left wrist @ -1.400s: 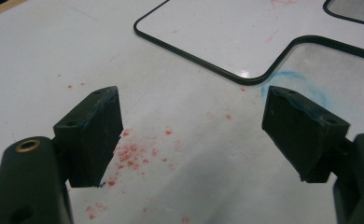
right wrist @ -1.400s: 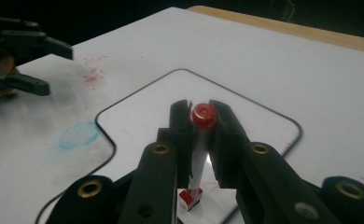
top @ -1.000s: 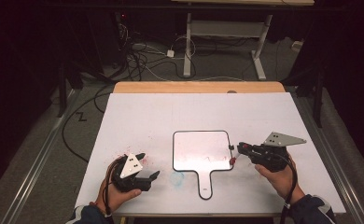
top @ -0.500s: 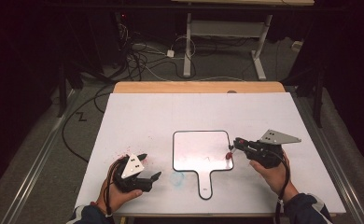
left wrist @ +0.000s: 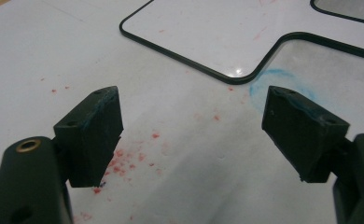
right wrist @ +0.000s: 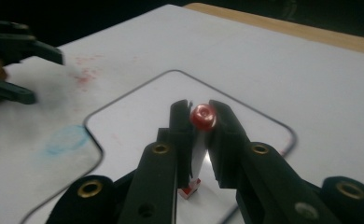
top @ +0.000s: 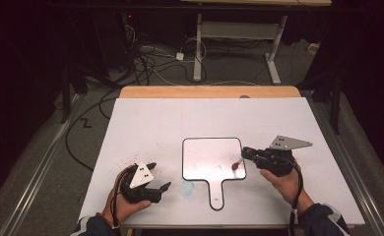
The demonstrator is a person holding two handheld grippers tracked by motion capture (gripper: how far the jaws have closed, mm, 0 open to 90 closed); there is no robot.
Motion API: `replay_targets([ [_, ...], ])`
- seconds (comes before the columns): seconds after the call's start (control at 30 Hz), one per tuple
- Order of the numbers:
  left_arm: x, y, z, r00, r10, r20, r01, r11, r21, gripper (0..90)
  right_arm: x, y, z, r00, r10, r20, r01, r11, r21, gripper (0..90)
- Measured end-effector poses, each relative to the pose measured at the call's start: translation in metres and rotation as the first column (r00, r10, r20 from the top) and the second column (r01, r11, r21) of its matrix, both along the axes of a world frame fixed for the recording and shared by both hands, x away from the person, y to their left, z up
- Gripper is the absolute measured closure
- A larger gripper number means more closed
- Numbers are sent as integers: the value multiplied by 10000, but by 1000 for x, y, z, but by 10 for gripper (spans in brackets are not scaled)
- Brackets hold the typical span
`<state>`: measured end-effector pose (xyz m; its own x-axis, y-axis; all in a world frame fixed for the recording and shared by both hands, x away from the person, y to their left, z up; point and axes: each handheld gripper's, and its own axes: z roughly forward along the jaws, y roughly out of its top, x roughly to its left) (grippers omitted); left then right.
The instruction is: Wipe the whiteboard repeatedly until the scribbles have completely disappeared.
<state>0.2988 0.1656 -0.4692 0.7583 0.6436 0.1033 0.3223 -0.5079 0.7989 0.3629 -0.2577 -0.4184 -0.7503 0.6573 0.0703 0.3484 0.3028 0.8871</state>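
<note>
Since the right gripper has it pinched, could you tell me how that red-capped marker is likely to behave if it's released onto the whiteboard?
The marker looks slim and round, so it would probably roll on the flat whiteboard. It seems light and stiff: the right gripper holds it between its pads without sag. Its smooth barrel may slip if the grip loosens.

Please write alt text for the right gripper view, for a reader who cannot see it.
The right gripper is shut on a red-capped marker, its tip down on a small whiteboard with a dark rim. The board lies on a white table.
</note>
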Motion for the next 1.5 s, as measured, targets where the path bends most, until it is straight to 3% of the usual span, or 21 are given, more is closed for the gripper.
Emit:
replay_targets([
  [0.1, 0, 0, 0, 10000, -3, 8, 3, 10000, -9, 195, 5, -11, 0, 9992, -381, -95, 382, 9992, 101, 811],
  [0.2, 0, -1, 0, 10000, -33, 31, 33, 10000, -4, 195, 6, -9, -2, 9995, -311, -110, 314, 9991, 281, 811],
  [0.47, 1, -2, 0, 10000, -94, 23, 94, 9999, 63, 195, 8, 27, -7, 9971, 683, -335, -661, 9957, 642, 811],
  [0.6, 1, -2, -1, 10000, -86, 1, 86, 9999, 62, 196, 5, 49, -7, 9938, 1093, -190, -1083, 9930, 476, 811],
  [0.7, 1, -2, -1, 10000, -87, -44, 87, 9999, 67, 195, 5, 56, -6, 9946, 1035, -107, -1030, 9940, 374, 811],
  [0.8, 0, -2, -1, 10000, -65, -41, 66, 10000, 57, 195, 9, 56, -8, 9964, 842, -54, -838, 9952, 500, 810],
  [0.87, 0, -1, -1, 10000, -42, -19, 42, 10000, -11, 195, 11, 51, -6, 9973, 733, -86, -730, 9970, 263, 811],
  [1.0, 1, -1, -1, 10000, -35, -73, 35, 10000, -30, 196, 17, 34, -3, 9988, 240, -427, -228, 9994, 270, 811],
  [1.17, 1, -3, -1, 9999, -107, -74, 107, 9999, 12, 195, 13, 48, -10, 9943, 861, -625, -817, 9943, 692, 811],
  [1.3, 1, -3, -2, 9998, -130, -124, 131, 9999, 47, 196, 4, 64, -9, 9921, 1175, -436, -1162, 9928, 305, 811],
  [1.5, 0, -1, -1, 9999, -120, -102, 120, 9999, -18, 195, 1, 45, -1, 9946, 768, -695, -777, 9969, -102, 811],
])
